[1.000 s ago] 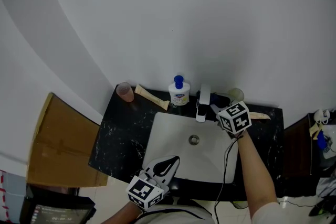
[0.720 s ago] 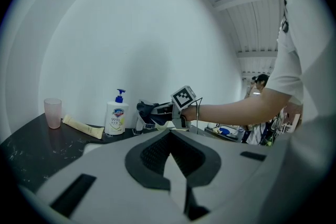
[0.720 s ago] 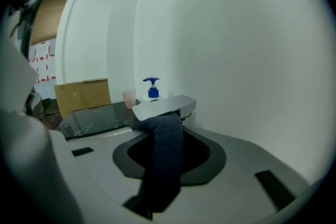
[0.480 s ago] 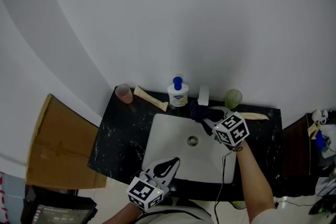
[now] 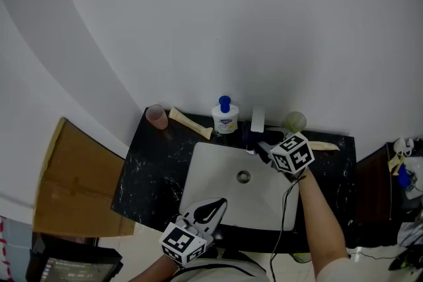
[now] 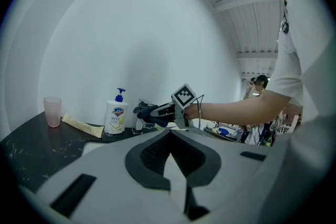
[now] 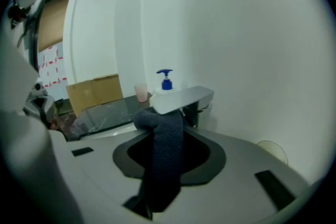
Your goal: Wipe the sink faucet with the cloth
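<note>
The pale faucet [image 5: 257, 118] stands at the back of the white sink [image 5: 211, 175]. My right gripper [image 5: 262, 145] reaches in from the right, shut on a dark blue cloth [image 5: 252, 137]. In the right gripper view the cloth [image 7: 164, 157] runs up between the jaws, and its bunched end presses against the tip of the faucet spout [image 7: 184, 98]. My left gripper [image 5: 206, 209] hovers over the sink's front rim, away from the faucet. In its own view the left gripper [image 6: 170, 157] is shut and empty, and the cloth [image 6: 145, 111] shows far off.
A soap pump bottle [image 5: 225, 117], a cream tube [image 5: 190, 123] and a pink cup [image 5: 157, 116] line the black counter left of the faucet. A round greenish object [image 5: 294, 121] sits right of it. A cardboard box [image 5: 73, 181] stands to the counter's left.
My right gripper has carried the cloth leftward from the faucet's right side onto the spout, which it now partly covers. The left gripper has stayed put.
</note>
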Tool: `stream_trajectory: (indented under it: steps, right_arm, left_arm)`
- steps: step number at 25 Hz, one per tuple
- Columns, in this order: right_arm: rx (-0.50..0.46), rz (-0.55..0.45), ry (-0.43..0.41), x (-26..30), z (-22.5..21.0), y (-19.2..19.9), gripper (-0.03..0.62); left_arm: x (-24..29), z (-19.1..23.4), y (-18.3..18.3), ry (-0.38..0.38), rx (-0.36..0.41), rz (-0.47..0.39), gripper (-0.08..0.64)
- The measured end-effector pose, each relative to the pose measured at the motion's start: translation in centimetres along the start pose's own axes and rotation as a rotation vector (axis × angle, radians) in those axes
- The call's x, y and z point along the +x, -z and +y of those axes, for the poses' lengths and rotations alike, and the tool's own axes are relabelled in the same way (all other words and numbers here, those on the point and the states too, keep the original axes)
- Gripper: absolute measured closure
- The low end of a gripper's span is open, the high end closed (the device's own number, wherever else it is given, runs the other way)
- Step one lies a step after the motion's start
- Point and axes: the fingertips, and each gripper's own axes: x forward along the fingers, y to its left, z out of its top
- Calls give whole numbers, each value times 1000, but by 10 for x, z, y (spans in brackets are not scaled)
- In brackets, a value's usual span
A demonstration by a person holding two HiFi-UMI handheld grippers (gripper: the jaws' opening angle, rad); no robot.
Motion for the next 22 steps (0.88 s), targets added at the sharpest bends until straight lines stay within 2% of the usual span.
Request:
stream_trajectory:
  steps: [3, 6, 9, 12, 15, 18, 22]
  right_arm:
    - [55, -28, 79, 7, -31, -6, 486]
    - [57, -42, 102, 6, -32, -7, 486]
    - [41, -38, 32, -4, -4, -1, 486]
    - [-46, -17, -80, -15, 34, 7, 486]
    - [-109, 3, -104, -16, 47, 9, 486]
    - [-89, -3, -67, -11, 32, 5, 486]
    - [-15, -29, 62, 1, -13, -5, 486]
  left_arm:
    - [-1, 1, 0, -6, 0, 1, 563]
    - [-1, 2, 0, -7, -1, 0, 563]
    - [0, 0, -1, 2, 2, -4, 563]
    - [0, -1, 0, 9, 2, -8, 563]
    - [0, -2, 0, 13, 0, -8, 563]
    - [1, -4, 0, 16, 1, -10, 563]
    - [-1, -1, 1, 3, -2, -8, 563]
